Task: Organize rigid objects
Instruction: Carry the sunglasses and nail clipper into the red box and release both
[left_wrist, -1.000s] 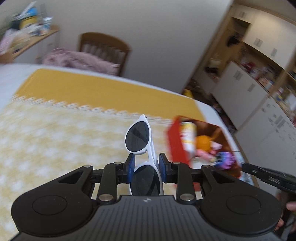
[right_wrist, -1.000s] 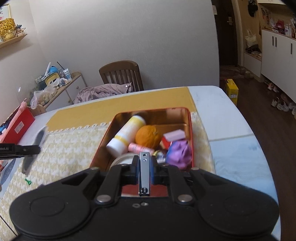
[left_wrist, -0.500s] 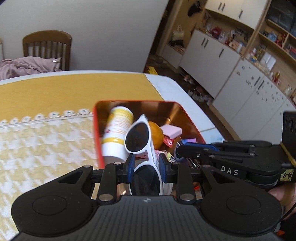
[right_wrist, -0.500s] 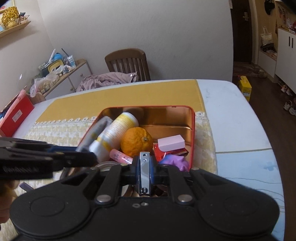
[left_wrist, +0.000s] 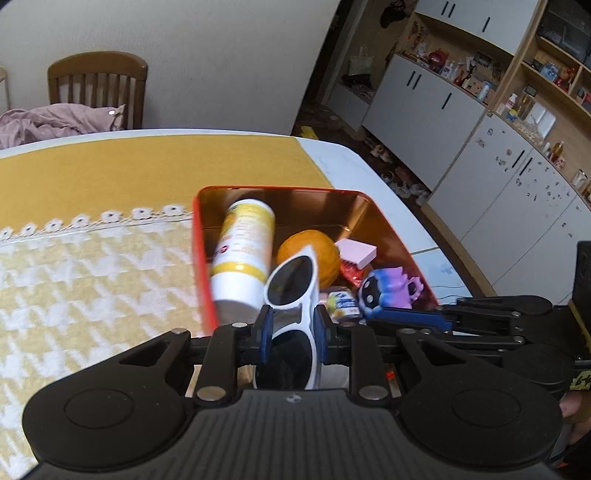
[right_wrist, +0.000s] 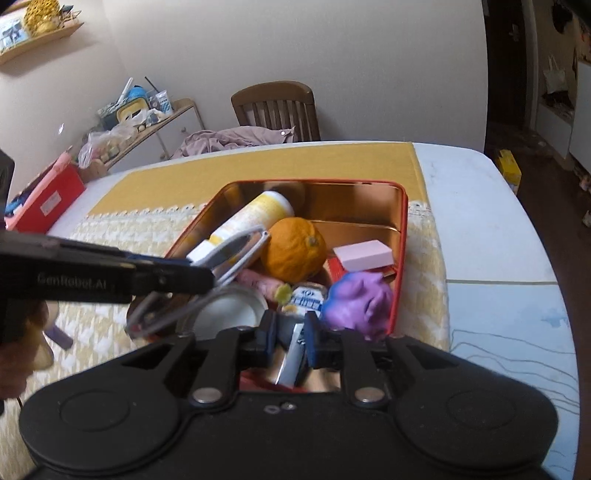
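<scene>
My left gripper (left_wrist: 291, 325) has the sunglasses (left_wrist: 293, 282) pinched over the tin (left_wrist: 384, 227), mid-frame. My right gripper (right_wrist: 291, 336) is opening, nail clipper (right_wrist: 291, 356) loose between the jaws

A lived-in home: a wooden chair (left_wrist: 98, 88) draped with clothing (left_wrist: 55, 123) stands behind a surface (right_wrist: 469, 206) under a yellow cloth (left_wrist: 147, 166), beside white cupboards (left_wrist: 424, 99) and cluttered shelves (left_wrist: 546, 74), shoes (left_wrist: 402, 181) on the floor
</scene>
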